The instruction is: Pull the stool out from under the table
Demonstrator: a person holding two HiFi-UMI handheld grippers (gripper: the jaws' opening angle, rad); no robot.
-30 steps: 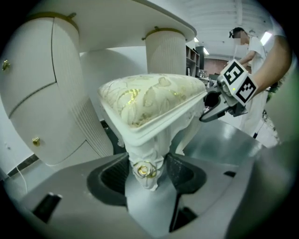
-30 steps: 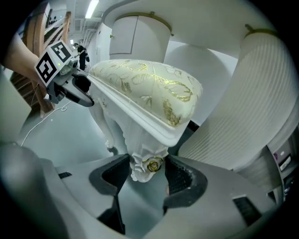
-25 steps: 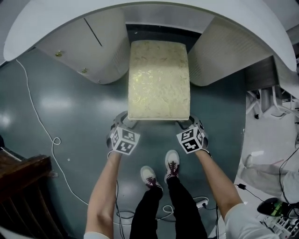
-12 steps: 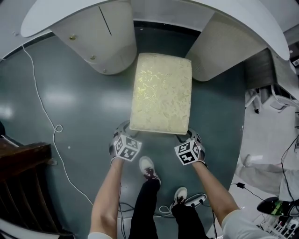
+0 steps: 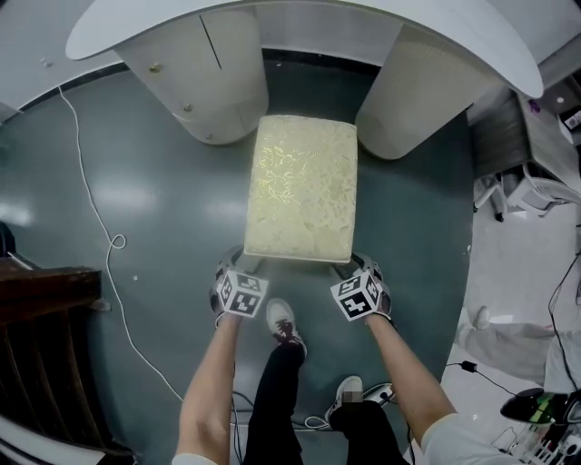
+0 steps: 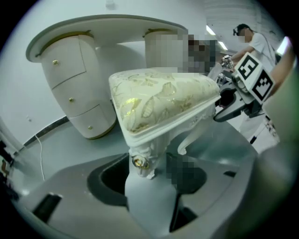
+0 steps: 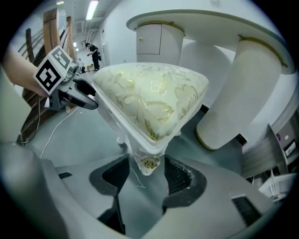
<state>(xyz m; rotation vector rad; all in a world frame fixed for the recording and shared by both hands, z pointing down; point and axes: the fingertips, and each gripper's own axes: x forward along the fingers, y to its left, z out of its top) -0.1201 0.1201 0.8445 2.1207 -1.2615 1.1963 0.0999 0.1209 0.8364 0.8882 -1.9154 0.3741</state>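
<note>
The stool [image 5: 300, 186], white-framed with a cream and gold cushion, stands on the grey-green floor just outside the gap between the white table's [image 5: 300, 18] two pedestals. My left gripper [image 5: 240, 261] is at its near left corner, shut on the carved white leg [image 6: 148, 186] below a gold rosette. At the near right corner my right gripper [image 5: 360, 264] holds the other near leg [image 7: 149, 164] between its dark pads. In the left gripper view the stool [image 6: 159, 100] fills the middle, and in the right gripper view the stool [image 7: 149, 100] does too.
The left pedestal [image 5: 204, 73] has drawers, and the right pedestal [image 5: 413, 91] is ribbed. A white cable [image 5: 91, 227] runs over the floor at left beside dark wooden furniture [image 5: 45, 318]. The person's shoes [image 5: 286, 327] are just behind the stool. A chair base [image 5: 517, 195] stands at right.
The stool has slid out from between the pedestals toward the person, both grippers moving back with it. The person's feet have stepped backward.
</note>
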